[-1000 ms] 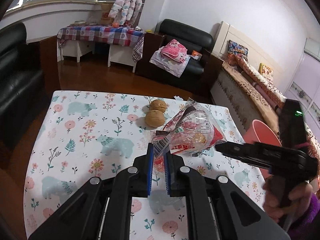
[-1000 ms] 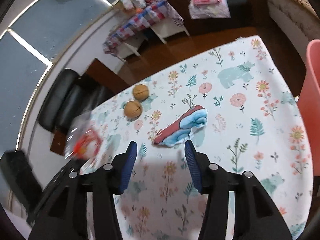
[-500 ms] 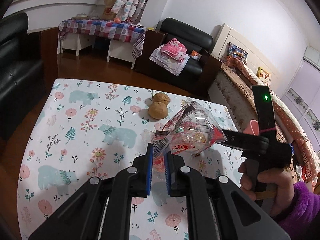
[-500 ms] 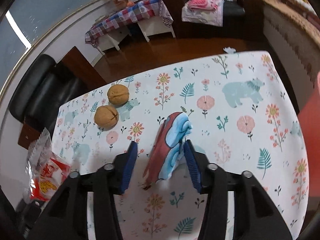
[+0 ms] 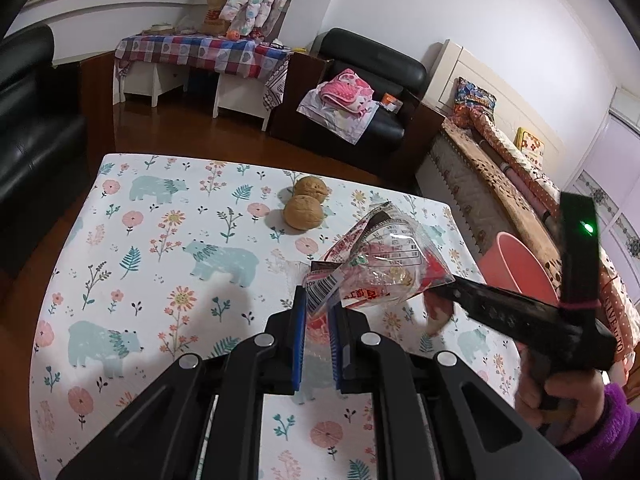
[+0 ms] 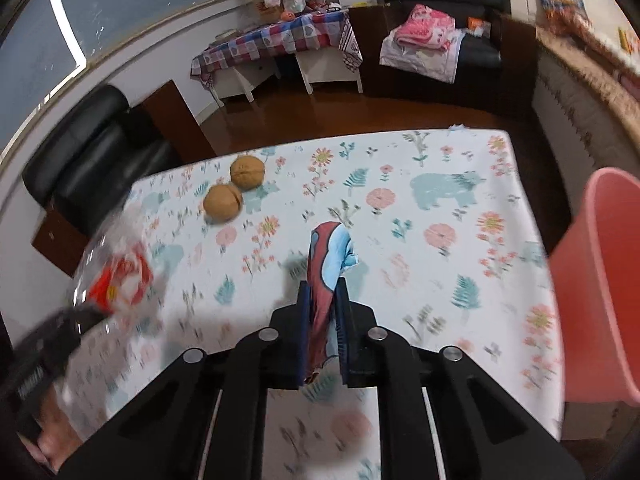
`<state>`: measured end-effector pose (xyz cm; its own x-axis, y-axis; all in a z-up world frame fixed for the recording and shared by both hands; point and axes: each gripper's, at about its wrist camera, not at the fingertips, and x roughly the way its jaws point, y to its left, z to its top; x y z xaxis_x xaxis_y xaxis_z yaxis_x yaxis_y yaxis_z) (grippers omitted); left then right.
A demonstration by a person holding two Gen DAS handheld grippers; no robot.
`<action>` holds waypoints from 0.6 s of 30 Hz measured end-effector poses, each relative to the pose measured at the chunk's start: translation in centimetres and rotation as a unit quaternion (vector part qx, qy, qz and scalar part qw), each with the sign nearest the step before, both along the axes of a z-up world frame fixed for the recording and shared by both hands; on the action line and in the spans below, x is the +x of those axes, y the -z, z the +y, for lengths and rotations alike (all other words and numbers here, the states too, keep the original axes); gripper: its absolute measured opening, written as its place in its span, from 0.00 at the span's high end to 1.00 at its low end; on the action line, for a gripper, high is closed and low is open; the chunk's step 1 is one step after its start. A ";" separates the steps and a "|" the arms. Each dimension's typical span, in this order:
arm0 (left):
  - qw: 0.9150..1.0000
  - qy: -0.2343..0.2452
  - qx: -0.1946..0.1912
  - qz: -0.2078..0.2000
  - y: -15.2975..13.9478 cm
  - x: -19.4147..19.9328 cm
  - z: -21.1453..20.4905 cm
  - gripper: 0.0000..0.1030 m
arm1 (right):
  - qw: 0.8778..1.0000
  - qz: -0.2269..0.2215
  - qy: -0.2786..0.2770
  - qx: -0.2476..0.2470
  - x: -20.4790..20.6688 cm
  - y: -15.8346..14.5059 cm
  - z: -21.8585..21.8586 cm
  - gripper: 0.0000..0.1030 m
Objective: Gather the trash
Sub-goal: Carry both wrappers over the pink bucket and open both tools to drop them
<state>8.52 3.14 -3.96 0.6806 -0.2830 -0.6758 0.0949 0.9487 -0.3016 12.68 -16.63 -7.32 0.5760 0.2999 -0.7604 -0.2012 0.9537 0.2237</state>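
- Left wrist view: the left gripper [image 5: 318, 312] sits at 6 o'clock, its blue-padded jaws nearly closed on the bottom edge of a clear snack wrapper [image 5: 380, 264] with red print and a barcode; the wrapper stands up above the floral tablecloth [image 5: 160, 240].
- Two walnuts [image 5: 304, 205] lie touching each other at about 12 o'clock from that gripper, well apart from it, on the cloth.
- At 3 o'clock, the right gripper's black body [image 5: 516, 316] reaches in behind the wrapper, which hides its fingertips; a hand [image 5: 560, 396] in a purple sleeve grips its handle.
- A pink bin [image 5: 516, 264] stands just off the table's right edge.
- Right wrist view: the snack wrapper [image 6: 116, 276] appears blurred at 9 o'clock.
- The right gripper [image 6: 323, 300] at 6 o'clock has its jaws pinched almost shut on a red-and-blue wrapper [image 6: 330, 256], which sticks up between the pads, lifted off the cloth.
- The pink bin [image 6: 592, 280] fills the 3 o'clock edge, near that gripper.
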 end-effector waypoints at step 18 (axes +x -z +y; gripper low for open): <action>0.999 0.019 0.036 0.033 0.1 -0.9 -4.5 0.90 | 0.999 0.010 -0.023 -0.041 -7.5 1.1 -2.8 0.88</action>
<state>7.64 -1.41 -4.08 0.6235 -0.2559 -0.7387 0.1129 0.9645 -0.2389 5.18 -19.41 -8.45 0.5471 0.2617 -0.7951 -0.2407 0.9589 0.1500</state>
